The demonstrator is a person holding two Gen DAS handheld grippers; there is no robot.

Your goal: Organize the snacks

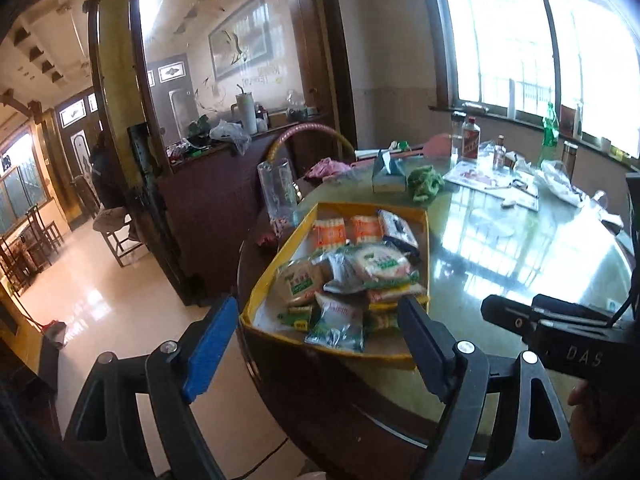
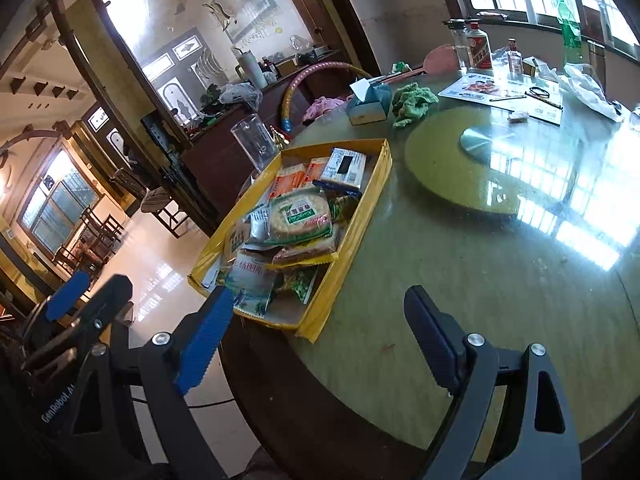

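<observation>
A shallow yellow box (image 1: 425,240) (image 2: 382,168) sits at the near left edge of the round glass-topped table. It holds several snack packets: a round cracker pack with a green label (image 1: 380,263) (image 2: 299,216), orange wafer packs (image 1: 328,232) (image 2: 289,180), a dark-labelled pack (image 1: 398,230) (image 2: 346,166), and a pale green pouch (image 1: 338,322) (image 2: 250,280) at the near end. My left gripper (image 1: 316,334) is open and empty just in front of the box. My right gripper (image 2: 320,324) is open and empty near the box's near corner.
The table carries a lazy Susan disc (image 2: 492,160), a tissue box (image 1: 387,176) (image 2: 370,104), a green cloth (image 1: 426,182) (image 2: 412,102), bottles (image 1: 470,140) (image 2: 478,50), papers and a plastic bag (image 2: 588,88). A clear tumbler (image 1: 278,192) (image 2: 252,142) stands by the box. A sideboard and tiled floor lie left.
</observation>
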